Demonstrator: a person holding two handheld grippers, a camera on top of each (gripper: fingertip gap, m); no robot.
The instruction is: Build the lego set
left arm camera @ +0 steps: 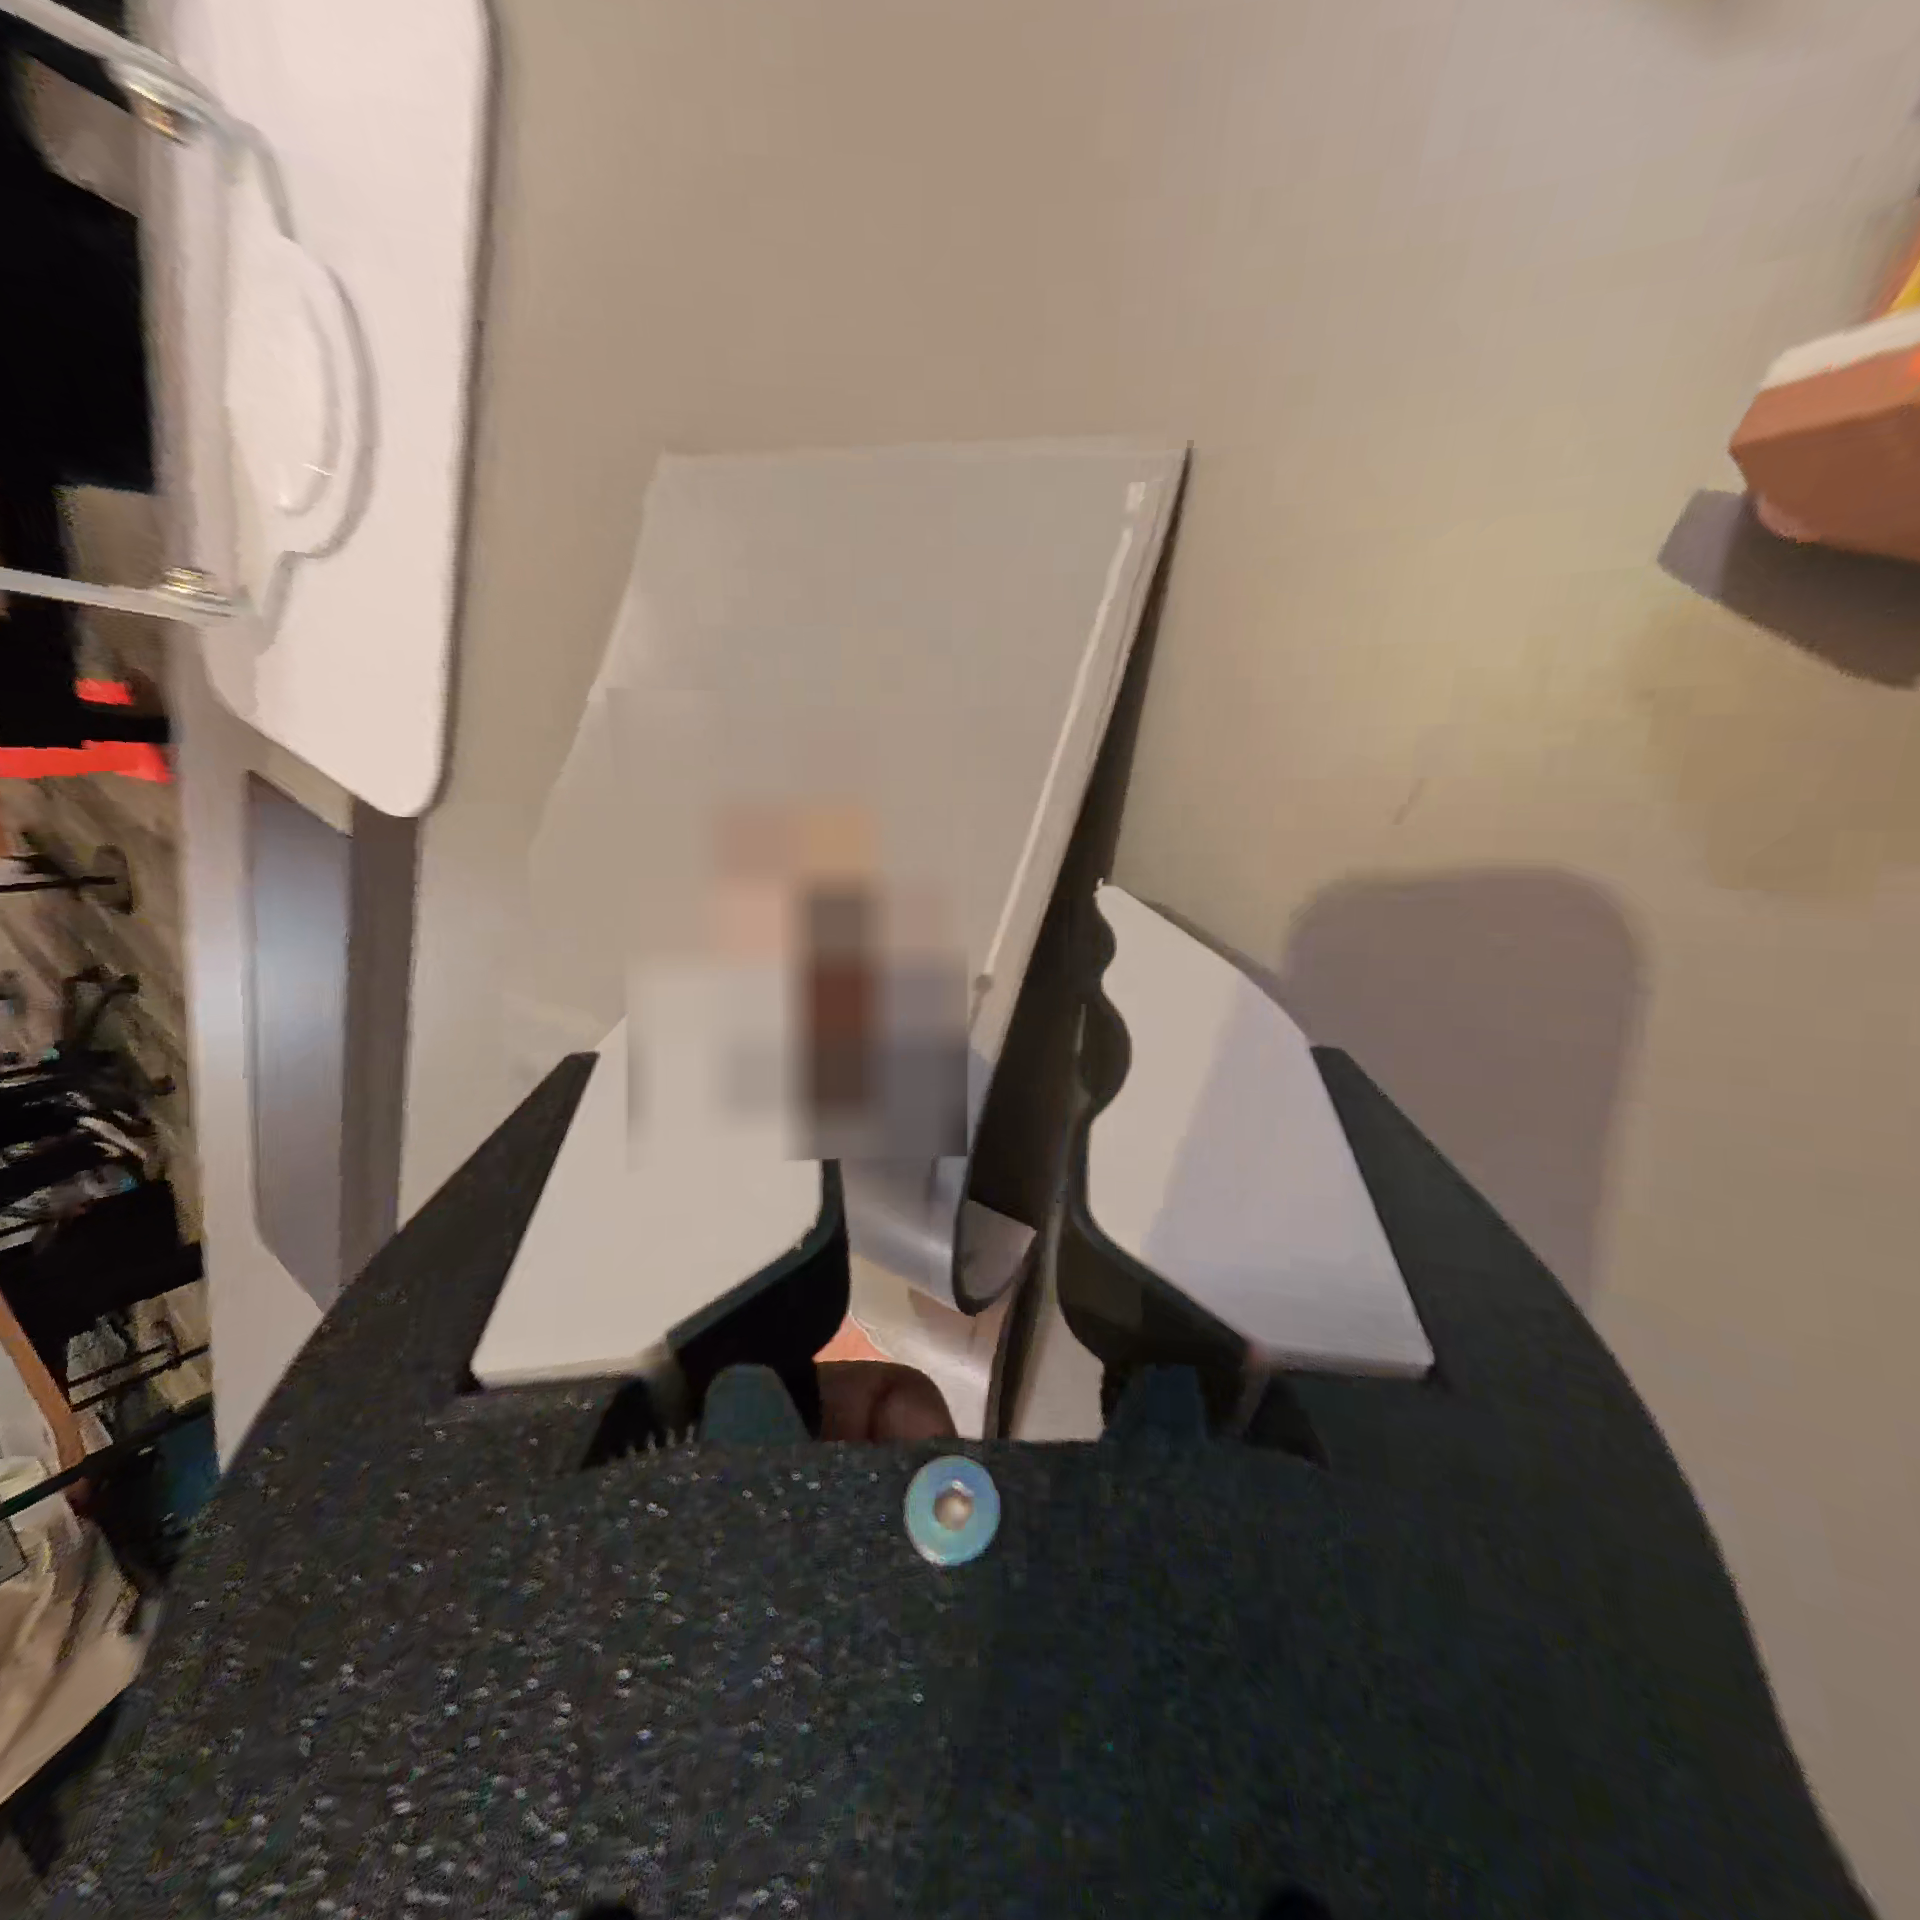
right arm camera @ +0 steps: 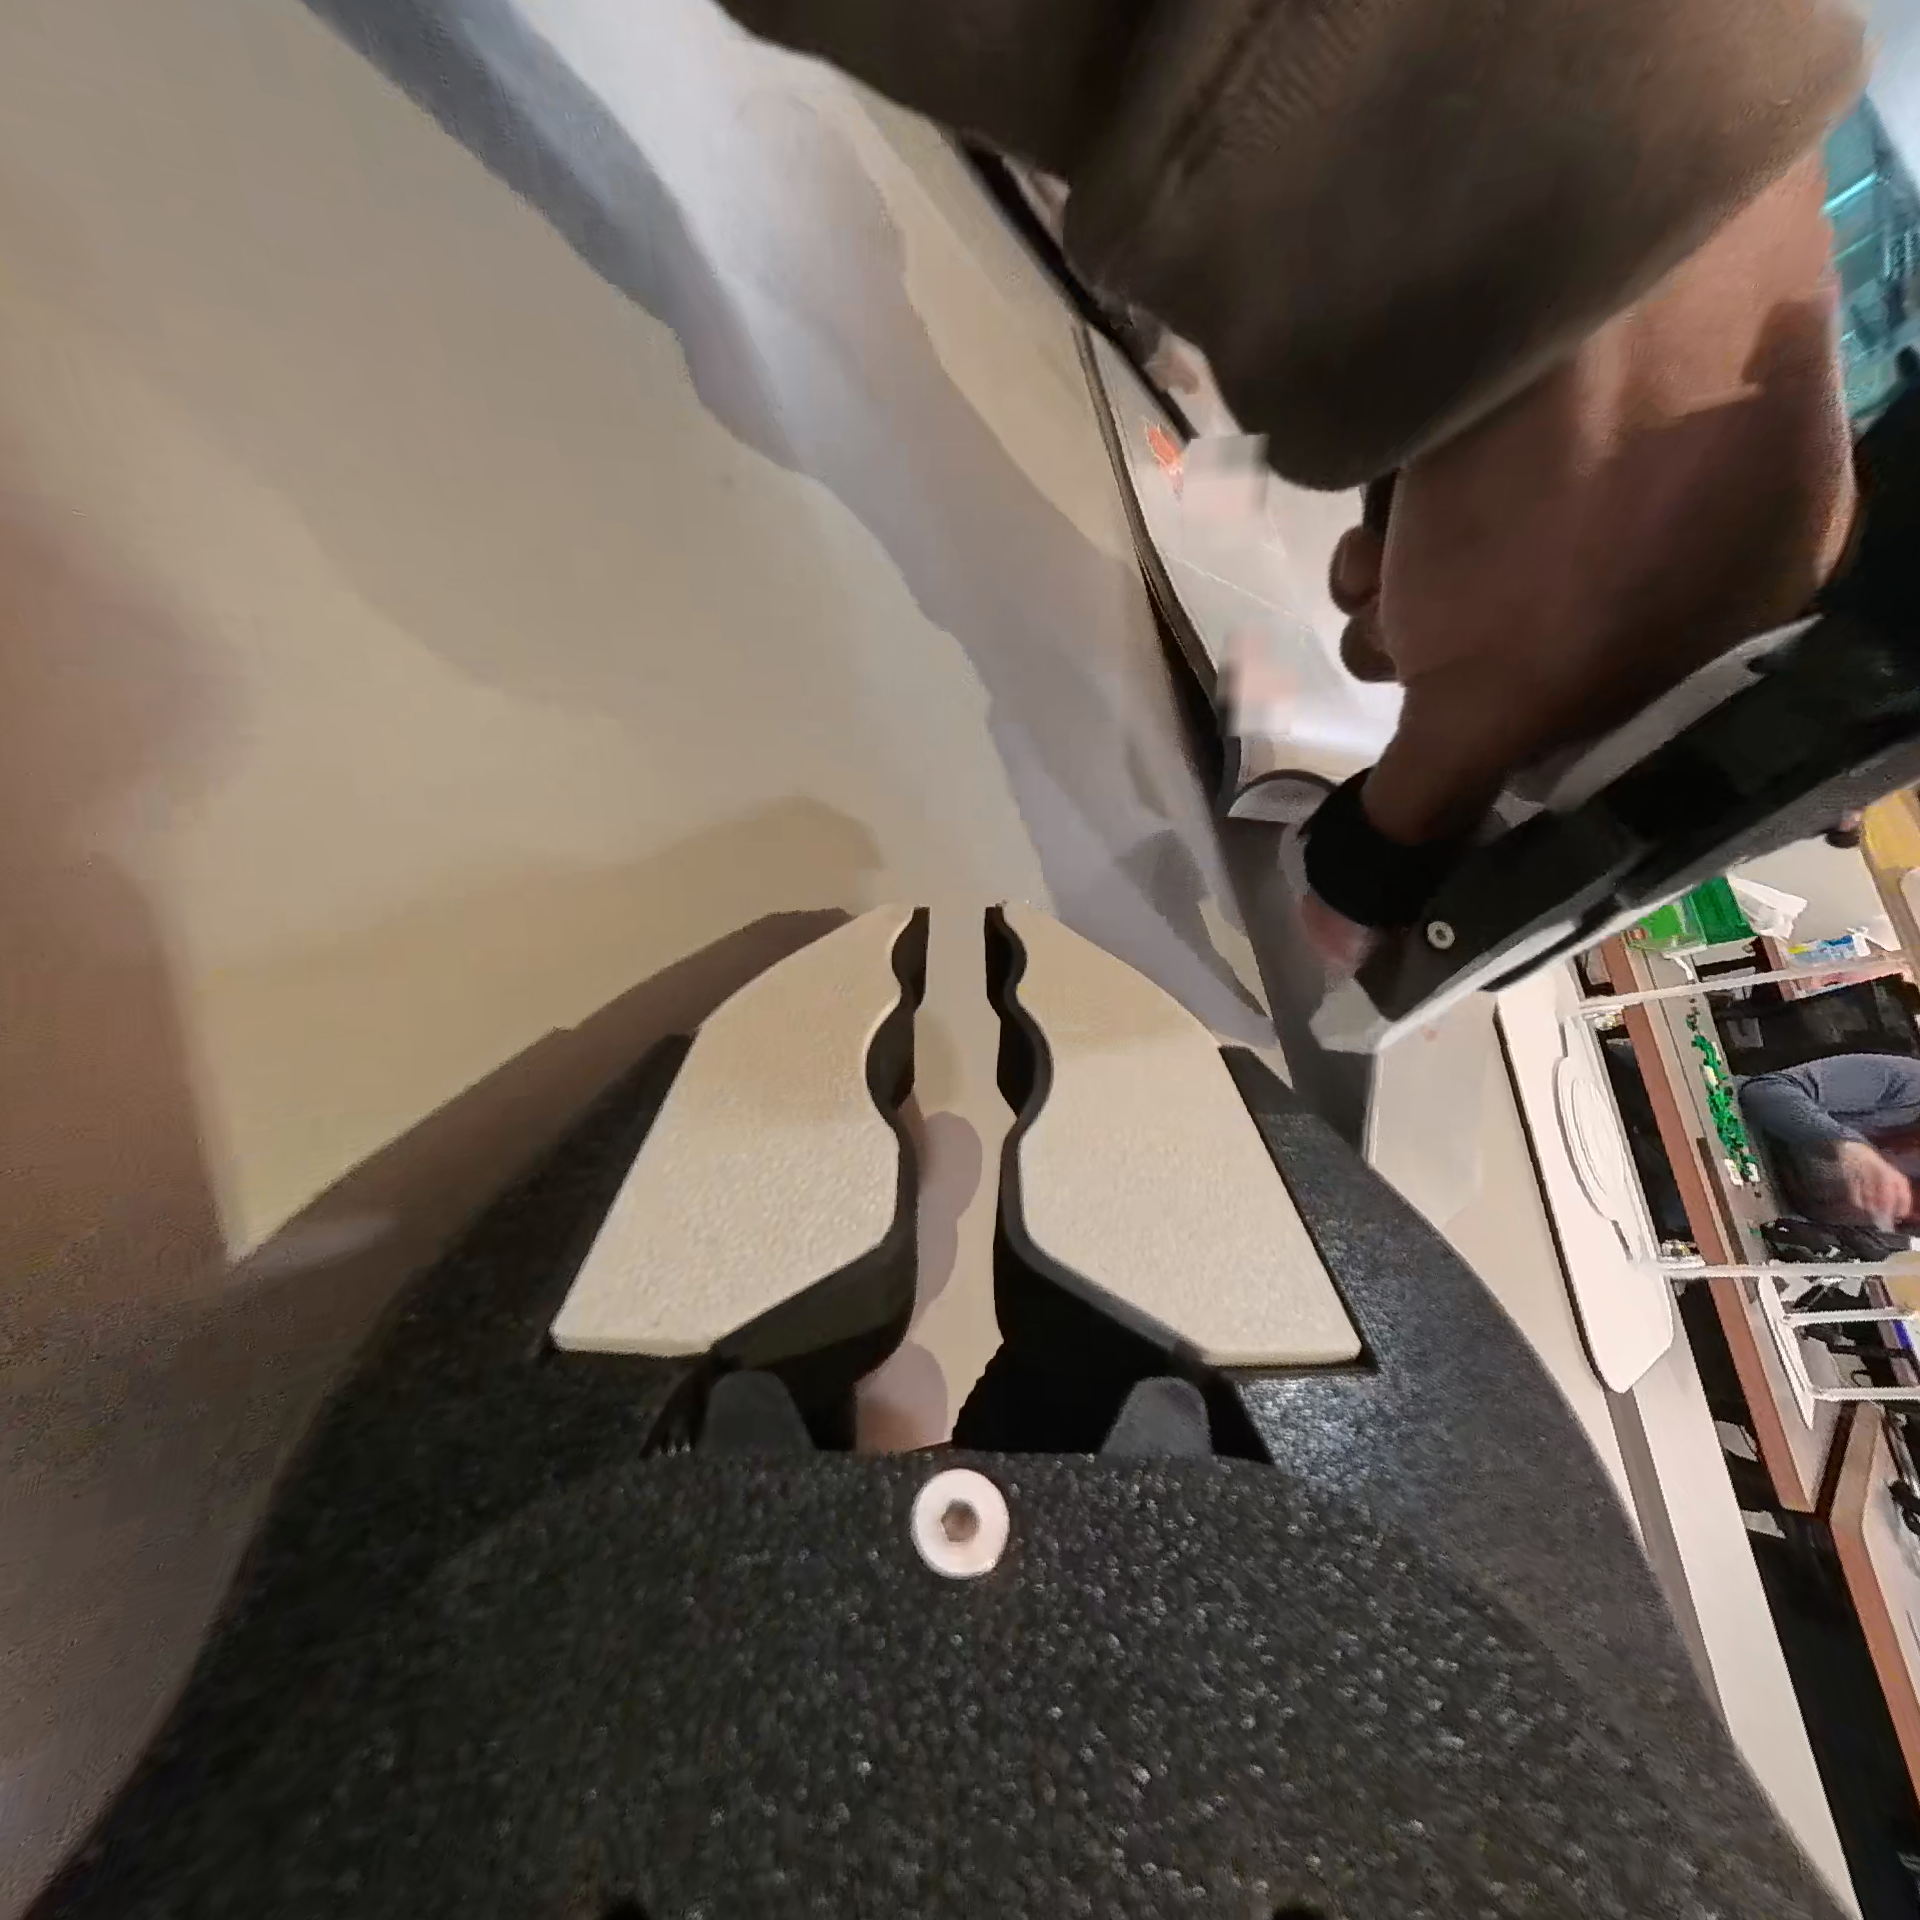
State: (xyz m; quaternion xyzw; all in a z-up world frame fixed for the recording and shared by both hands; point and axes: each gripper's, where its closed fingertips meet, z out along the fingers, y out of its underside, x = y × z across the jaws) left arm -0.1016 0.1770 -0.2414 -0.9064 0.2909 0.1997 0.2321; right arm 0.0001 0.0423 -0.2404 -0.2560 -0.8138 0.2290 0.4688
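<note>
- You've got a pale beige table [left arm camera: 1351, 312] filling most of both views, lit warm from above, soft shadows on it.
- At the table's left edge in your left wrist view, a white moulded tray [left arm camera: 343, 416] with a clear acrylic stand [left arm camera: 208, 156].
- Beyond that edge, a wood-look floor [left arm camera: 94, 831], dark clutter, all blurred.
- At the right side of your right wrist view, long wood-trimmed benches [right arm camera: 1704, 1195] run back, and a person [right arm camera: 1839, 1122] in a dark top sits there.
</note>
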